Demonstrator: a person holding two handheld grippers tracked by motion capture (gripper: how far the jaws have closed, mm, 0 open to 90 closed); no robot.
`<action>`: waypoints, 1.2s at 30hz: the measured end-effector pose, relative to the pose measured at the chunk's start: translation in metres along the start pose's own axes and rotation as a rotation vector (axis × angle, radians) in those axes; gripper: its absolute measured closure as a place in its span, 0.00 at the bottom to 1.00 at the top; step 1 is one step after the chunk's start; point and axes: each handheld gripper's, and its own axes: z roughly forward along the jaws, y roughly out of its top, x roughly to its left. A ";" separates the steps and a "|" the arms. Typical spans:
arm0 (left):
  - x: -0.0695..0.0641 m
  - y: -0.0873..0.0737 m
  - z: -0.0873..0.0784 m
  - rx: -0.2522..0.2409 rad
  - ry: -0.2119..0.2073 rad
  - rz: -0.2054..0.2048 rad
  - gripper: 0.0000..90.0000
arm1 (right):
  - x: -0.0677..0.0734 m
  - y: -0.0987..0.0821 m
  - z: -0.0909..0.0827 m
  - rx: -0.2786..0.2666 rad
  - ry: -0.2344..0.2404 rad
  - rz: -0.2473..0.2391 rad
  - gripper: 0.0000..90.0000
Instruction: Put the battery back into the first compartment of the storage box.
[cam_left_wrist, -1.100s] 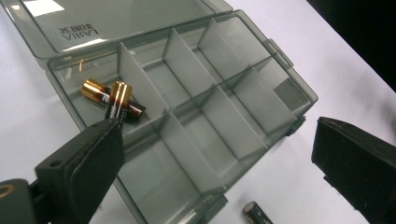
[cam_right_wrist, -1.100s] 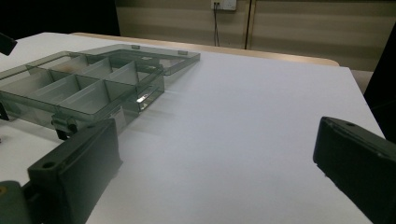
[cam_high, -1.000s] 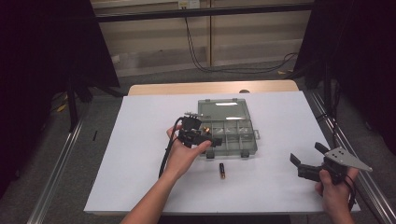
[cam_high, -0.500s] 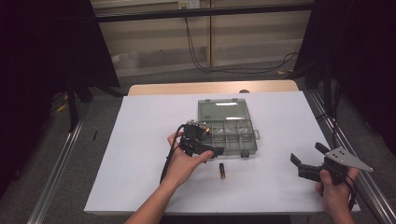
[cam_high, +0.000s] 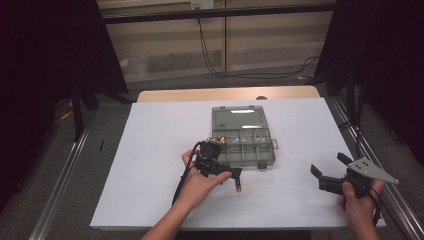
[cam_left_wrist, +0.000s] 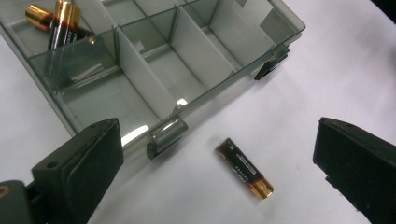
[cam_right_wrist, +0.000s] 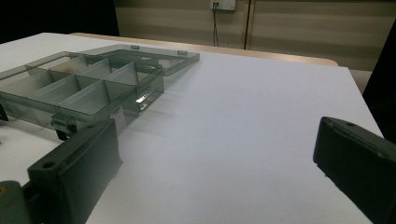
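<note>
A clear grey compartment box (cam_high: 243, 142) lies open mid-table, its lid (cam_high: 238, 116) folded flat behind it. Two black-and-gold batteries (cam_left_wrist: 60, 22) rest in one corner compartment; the other compartments (cam_left_wrist: 175, 70) look bare. One loose battery (cam_high: 239, 185) lies on the white table just in front of the box. My left gripper (cam_high: 233, 174) hovers over it, open, with the battery (cam_left_wrist: 244, 168) between and below the jaws, untouched. My right gripper (cam_high: 329, 164) stands open at the front right, nothing in it, facing the box (cam_right_wrist: 70, 91) from a distance.
The white table sheet (cam_high: 160, 150) has bare room to the left and right of the box. A wooden table edge (cam_high: 225, 93) runs behind it. Metal rails (cam_high: 57, 190) flank the table, and cables hang on the back wall (cam_high: 210, 45).
My left gripper has moved from over the box's front edge towards me and a little right, down to the loose battery. The right gripper has stayed put.
</note>
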 end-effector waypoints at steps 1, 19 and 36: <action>-0.001 -0.001 0.001 0.007 0.005 -0.005 0.03 | 0.000 0.000 0.000 0.000 0.000 -0.001 0.00; -0.018 -0.013 0.006 0.032 0.035 0.002 0.13 | 0.000 0.000 -0.001 0.000 -0.002 0.004 0.00; -0.026 -0.020 0.023 0.101 0.054 0.036 0.37 | -0.001 0.001 -0.001 -0.001 -0.004 0.003 0.00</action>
